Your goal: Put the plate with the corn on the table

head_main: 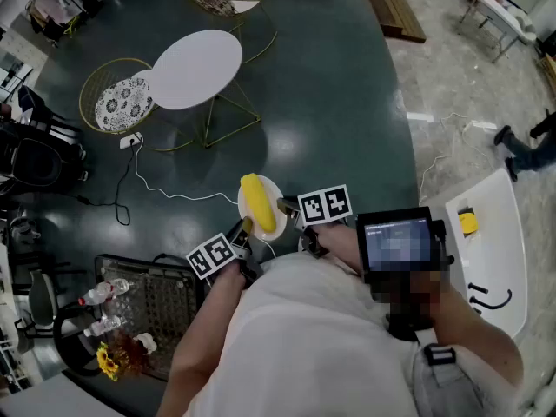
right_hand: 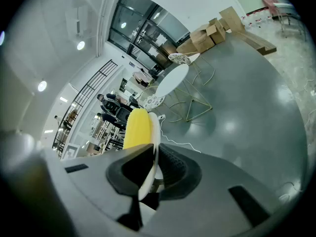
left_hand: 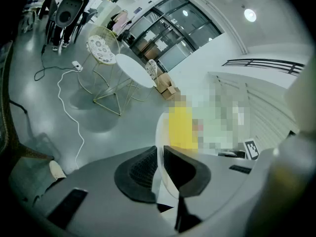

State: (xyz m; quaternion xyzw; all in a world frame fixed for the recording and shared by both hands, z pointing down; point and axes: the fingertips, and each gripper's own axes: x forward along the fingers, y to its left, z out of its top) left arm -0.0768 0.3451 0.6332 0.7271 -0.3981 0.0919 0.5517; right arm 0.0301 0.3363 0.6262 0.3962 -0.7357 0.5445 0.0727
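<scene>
A white plate [head_main: 276,200] with a yellow corn cob [head_main: 257,201] on it hangs in the air above the dark floor, held from both sides. My left gripper [head_main: 244,230] is shut on the plate's near left rim [left_hand: 160,147]. My right gripper [head_main: 285,205] is shut on the right rim [right_hand: 154,137], with the corn [right_hand: 138,128] just beyond its jaws. The round white table [head_main: 196,68] stands farther off, up and left of the plate, and shows in the left gripper view [left_hand: 134,69] and the right gripper view [right_hand: 174,79].
Gold wire chairs with patterned cushions [head_main: 122,101] [head_main: 217,2] flank the table. A white cable and power strip [head_main: 132,140] trail across the floor. A dark mesh table [head_main: 161,298] with bottles and flowers sits near left. A white counter [head_main: 493,233] is at the right.
</scene>
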